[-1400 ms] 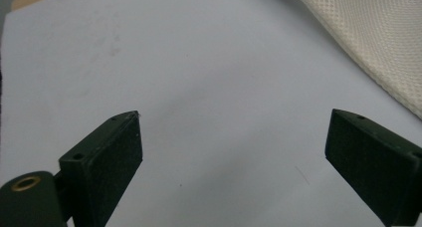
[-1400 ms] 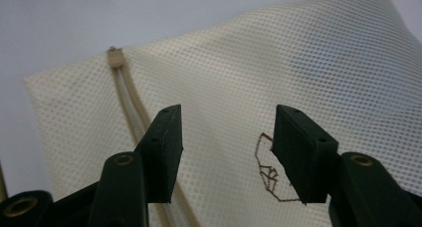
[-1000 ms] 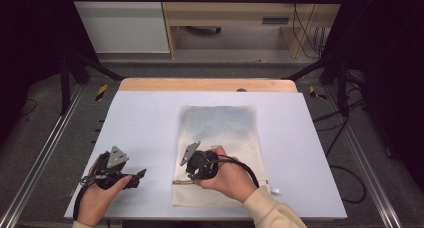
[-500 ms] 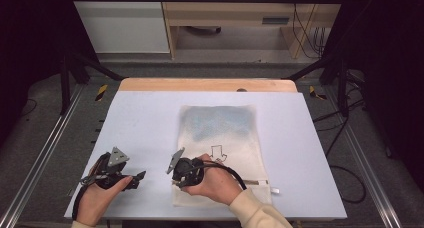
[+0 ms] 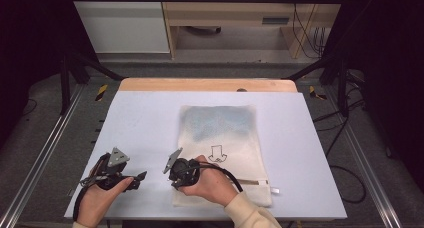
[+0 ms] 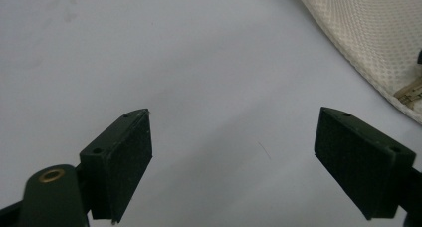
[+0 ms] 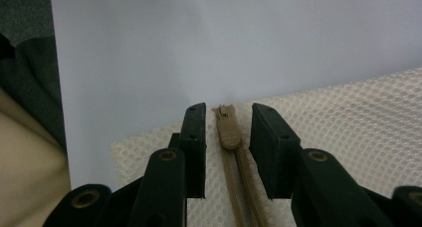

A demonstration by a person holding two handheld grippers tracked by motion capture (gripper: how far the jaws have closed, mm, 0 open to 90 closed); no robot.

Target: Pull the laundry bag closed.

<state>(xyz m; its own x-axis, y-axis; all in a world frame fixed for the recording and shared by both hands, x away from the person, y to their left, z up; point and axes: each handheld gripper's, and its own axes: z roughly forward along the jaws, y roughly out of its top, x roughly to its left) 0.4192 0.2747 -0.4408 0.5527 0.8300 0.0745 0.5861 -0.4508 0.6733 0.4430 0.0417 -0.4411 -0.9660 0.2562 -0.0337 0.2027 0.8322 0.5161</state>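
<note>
A cream mesh bag (image 5: 220, 133) with a printed arrow lies flat on the white table (image 5: 145, 118), and its zipper (image 5: 252, 181) runs along the near edge. My right gripper (image 5: 175, 180) sits low at the bag's near left corner. In the right gripper view its jaws (image 7: 228, 110) have just been closing; the tan zipper end (image 7: 228, 132) lies between them, with slim gaps on both sides. My left gripper (image 5: 137, 180) rests to the left over bare table, and its jaws (image 6: 234, 122) stand wide open with nothing between them. A corner of the mesh bag (image 6: 368, 33) lies beyond it.
The table's wooden far edge (image 5: 207, 84) lies beyond the bag. Metal frame rails (image 5: 45, 153) run along both sides of the table. A small white tab (image 5: 275, 190) lies at the zipper's right end. A sleeve (image 7: 25, 152) edges into the right gripper view.
My right hand has moved left and down along the bag's near edge to its left corner, and its jaws stand closer together. The left hand has stayed where it was.
</note>
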